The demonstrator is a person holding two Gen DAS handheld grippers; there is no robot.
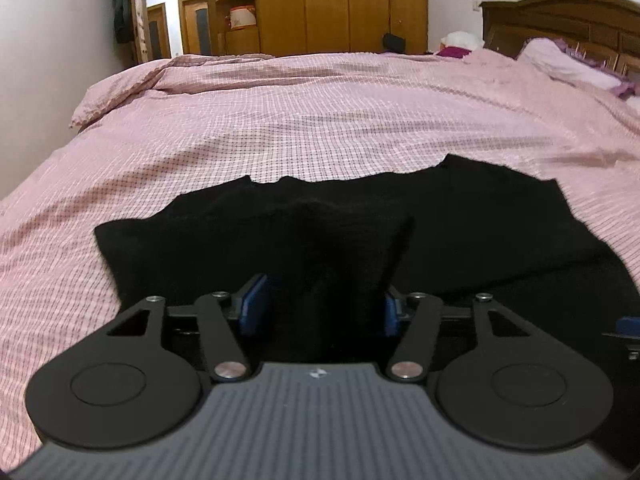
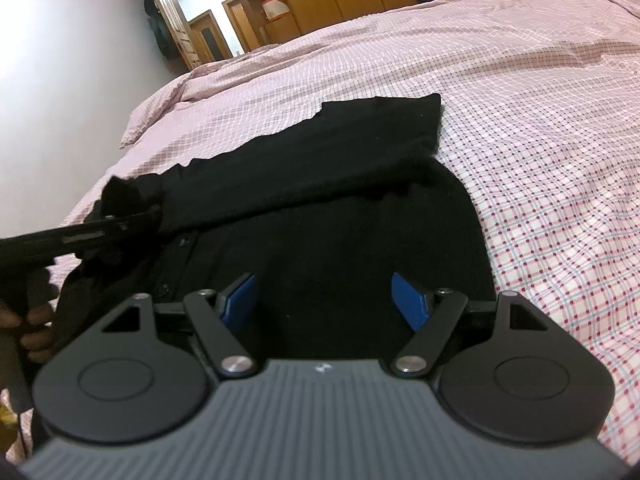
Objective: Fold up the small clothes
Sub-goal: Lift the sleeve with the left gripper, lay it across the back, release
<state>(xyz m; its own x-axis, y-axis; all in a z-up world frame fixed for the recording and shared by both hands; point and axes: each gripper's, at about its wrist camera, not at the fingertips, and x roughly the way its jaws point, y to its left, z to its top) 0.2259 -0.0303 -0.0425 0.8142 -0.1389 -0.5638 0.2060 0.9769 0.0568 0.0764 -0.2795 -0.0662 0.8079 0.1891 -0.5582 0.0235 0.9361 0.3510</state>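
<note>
A black knitted garment with buttons (image 2: 320,184) lies spread on the pink checked bedspread (image 2: 520,100); it also shows in the left wrist view (image 1: 440,216). My left gripper (image 1: 322,304) has its blue pads apart, with a raised bunch of the black fabric standing between them; whether the pads press it I cannot tell. In the right wrist view the left gripper (image 2: 120,216) sits at the garment's left edge, with fabric bunched above it. My right gripper (image 2: 324,300) is open, low over the garment's near part, holding nothing.
The bed's left edge and a white wall (image 2: 60,80) lie to the left. Wooden wardrobes (image 1: 340,4) stand beyond the bed. A wooden headboard (image 1: 560,24) and pillows (image 1: 560,60) are at the far right.
</note>
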